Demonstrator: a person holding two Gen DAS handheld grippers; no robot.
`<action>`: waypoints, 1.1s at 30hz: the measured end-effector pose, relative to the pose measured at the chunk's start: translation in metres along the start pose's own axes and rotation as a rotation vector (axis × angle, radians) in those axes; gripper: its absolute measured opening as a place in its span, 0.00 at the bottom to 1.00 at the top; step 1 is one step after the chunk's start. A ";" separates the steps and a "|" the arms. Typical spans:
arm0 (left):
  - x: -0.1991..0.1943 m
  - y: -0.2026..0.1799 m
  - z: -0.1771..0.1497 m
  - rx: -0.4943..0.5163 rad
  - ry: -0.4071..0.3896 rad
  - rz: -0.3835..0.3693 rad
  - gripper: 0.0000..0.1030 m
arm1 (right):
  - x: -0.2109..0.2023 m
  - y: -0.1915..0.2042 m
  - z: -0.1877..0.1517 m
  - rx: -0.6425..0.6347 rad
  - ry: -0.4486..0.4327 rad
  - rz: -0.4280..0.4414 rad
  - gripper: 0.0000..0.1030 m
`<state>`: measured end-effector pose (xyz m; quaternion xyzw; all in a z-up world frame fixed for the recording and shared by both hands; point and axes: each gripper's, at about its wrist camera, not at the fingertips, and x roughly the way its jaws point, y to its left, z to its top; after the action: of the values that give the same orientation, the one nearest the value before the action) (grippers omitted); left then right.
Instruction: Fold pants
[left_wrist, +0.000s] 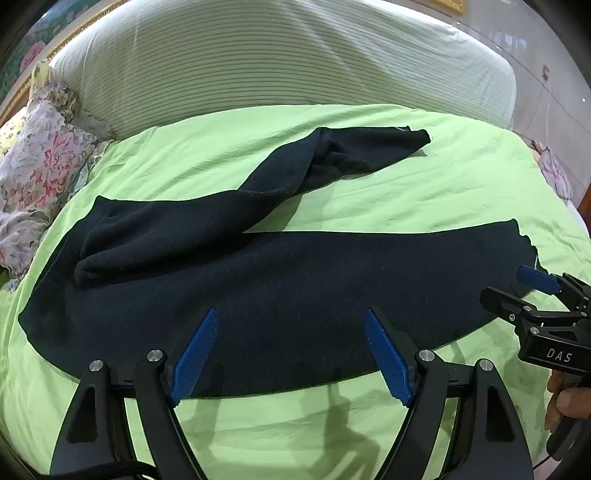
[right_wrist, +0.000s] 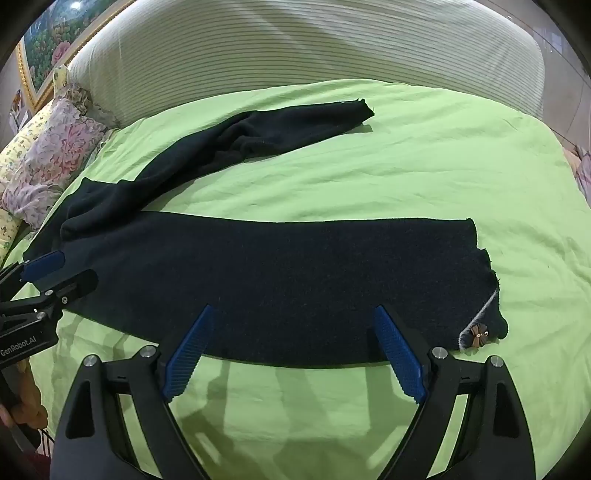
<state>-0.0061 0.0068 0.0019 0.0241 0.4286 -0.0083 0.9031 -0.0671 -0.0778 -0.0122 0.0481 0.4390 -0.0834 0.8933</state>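
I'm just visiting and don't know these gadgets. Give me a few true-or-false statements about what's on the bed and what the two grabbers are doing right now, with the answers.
1. The pants lie on a green sheet. True.
2. The two legs are stacked neatly on each other. False: the far leg angles away from the near leg, with green sheet between them.
3. The left gripper has its jaws spread wide and holds nothing. True.
4. The right gripper is clamped on the cloth. False: its jaws are open, with nothing between them.
5. A small flower ornament sits at the near leg's end. True.
6. The pillow beside the pants is plain white. False: it has a floral print.
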 end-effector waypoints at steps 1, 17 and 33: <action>0.000 0.000 0.000 0.000 0.001 0.000 0.79 | 0.000 0.000 0.000 0.000 -0.001 -0.001 0.86; 0.003 0.000 0.001 -0.004 0.009 0.003 0.80 | 0.002 -0.001 0.001 -0.005 0.004 0.001 0.86; 0.006 0.002 0.003 -0.011 0.023 0.002 0.80 | 0.002 -0.001 0.000 0.010 -0.017 0.007 0.86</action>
<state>-0.0002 0.0083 -0.0010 0.0199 0.4389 -0.0049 0.8983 -0.0657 -0.0791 -0.0138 0.0536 0.4308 -0.0828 0.8970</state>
